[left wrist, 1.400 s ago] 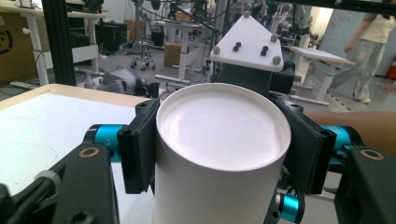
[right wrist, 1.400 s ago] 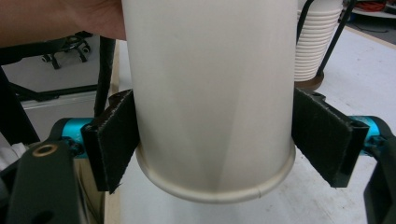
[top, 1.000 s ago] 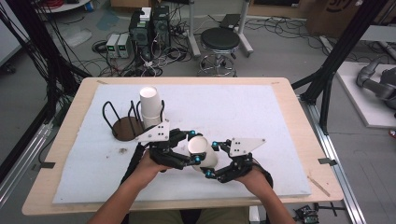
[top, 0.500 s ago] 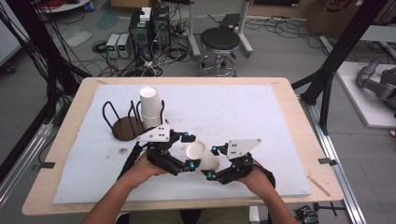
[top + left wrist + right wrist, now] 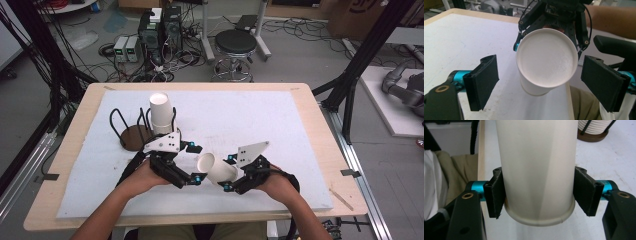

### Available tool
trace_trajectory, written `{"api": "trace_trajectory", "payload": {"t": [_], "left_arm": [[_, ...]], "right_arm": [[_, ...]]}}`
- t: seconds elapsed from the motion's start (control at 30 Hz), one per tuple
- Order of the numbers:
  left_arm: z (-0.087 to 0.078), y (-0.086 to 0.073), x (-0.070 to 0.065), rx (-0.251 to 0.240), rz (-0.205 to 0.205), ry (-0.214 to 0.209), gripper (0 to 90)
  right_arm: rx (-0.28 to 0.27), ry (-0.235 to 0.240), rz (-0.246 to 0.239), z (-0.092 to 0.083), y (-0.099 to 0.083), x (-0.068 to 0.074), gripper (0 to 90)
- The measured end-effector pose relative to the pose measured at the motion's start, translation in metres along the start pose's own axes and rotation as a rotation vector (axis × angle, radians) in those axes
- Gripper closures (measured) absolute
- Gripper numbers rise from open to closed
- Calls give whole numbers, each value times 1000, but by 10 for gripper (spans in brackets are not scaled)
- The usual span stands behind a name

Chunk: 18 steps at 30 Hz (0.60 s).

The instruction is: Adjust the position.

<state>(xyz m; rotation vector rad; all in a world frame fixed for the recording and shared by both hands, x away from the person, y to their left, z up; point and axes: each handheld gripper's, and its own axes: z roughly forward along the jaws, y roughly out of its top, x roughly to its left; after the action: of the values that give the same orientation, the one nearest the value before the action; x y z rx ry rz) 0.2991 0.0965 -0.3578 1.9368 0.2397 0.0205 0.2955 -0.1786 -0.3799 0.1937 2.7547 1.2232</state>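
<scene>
A white paper cup lies on its side in the air over the table's front edge. My right gripper is shut on it, and in the right gripper view the pads press both sides of the cup just above its rim. My left gripper is open, its jaws having just spread. In the left gripper view the cup's closed base faces me between the wide pads, touching neither. A stack of white cups stands in a black wire holder at the left.
A white mat covers the wooden table. The holder's brown base and stacked cups show at the right gripper view's top right. Beyond the table stand a stool, computers and cables on the floor.
The cup has passed from the left gripper's hold to the right's: the left jaws spread off it and the right jaws closed on it. Both hands stayed about in place.
</scene>
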Motion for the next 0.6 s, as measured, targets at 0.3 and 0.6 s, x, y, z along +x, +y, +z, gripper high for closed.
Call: {"api": "trace_trajectory", "payload": {"t": [0.3,0.6], "left_arm": [[10,7,-3,89,31,-42,148],[17,5,0,166,20,-75,228]], "right_arm": [[136,25,-67,-1,20,0,327],[266,22,-123,3,31,5,318]]}}
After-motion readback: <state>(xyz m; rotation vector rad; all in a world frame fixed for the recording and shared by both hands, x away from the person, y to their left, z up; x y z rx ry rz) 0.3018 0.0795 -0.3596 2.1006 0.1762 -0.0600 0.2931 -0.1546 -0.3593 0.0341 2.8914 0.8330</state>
